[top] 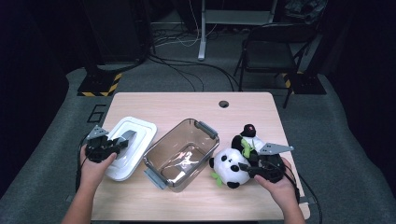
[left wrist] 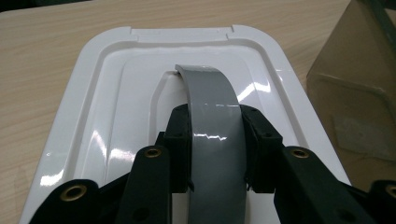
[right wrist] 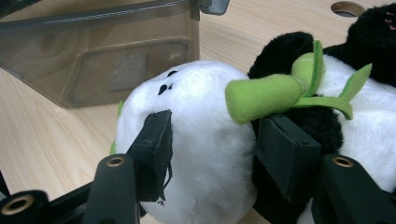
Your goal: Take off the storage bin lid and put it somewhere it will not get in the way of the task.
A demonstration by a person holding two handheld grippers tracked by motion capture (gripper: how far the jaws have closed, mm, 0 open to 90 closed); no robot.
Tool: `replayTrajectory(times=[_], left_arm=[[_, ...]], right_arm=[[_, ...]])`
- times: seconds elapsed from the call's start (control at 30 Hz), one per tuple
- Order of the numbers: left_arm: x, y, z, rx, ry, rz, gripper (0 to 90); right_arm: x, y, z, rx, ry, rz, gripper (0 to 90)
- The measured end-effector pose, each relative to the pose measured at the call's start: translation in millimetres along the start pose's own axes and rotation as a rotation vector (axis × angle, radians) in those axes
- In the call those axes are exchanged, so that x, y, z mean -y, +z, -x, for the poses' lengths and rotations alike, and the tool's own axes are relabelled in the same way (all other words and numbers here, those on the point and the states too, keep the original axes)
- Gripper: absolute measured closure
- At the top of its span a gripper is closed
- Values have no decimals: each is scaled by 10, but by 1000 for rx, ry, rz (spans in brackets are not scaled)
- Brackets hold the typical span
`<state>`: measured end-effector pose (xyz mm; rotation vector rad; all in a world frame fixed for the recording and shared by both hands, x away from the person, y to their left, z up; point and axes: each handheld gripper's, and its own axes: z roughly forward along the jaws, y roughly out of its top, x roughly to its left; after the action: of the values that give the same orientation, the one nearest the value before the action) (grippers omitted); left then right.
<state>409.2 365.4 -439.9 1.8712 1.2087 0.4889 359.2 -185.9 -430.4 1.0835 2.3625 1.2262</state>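
In the high view both forearms come in from the bottom edge. The left hand (top: 95,161) sits at the table's left side, its wrist angled inward, and aims the left gripper (top: 122,142) forward and to the right over the white lid (top: 140,133). The right hand (top: 275,179) lies near the table's right front corner and points the right gripper (top: 245,168) leftward into the panda (top: 231,165).

The lid lies flat on the table (top: 187,105), just left of the clear bin (top: 180,154). In the left gripper view the jaws stand narrowly apart on either side of the lid's grey handle (left wrist: 215,121), which arches up between them. Both pads (left wrist: 180,140) press against the handle's edges, so the gripper is clamped on it.

The panda lies on the table just right of the bin, with its white head toward the bin and a green leaf (right wrist: 280,91) on its chest. In the right gripper view the jaws are spread fairly wide around the plush: one pad (right wrist: 156,149) dents the white head, and the other sits against the black fur below the leaf. The plush bulges between them, so the gripper has hold of it.
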Motion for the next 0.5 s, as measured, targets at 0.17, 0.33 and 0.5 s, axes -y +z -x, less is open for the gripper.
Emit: replayTrajectory(times=[0.17,0.33,0.5], left_arm=[[75,80,-33,-13,-4,-24,667],[129,122,-76,-21,-14,-39,667],[184,159,-125,-30,-24,-41,667]], right_arm=[[-1,0,0,1,1,0,447],[0,-2,0,1,-1,-1,447],[-1,-1,0,0,-3,-2,447]])
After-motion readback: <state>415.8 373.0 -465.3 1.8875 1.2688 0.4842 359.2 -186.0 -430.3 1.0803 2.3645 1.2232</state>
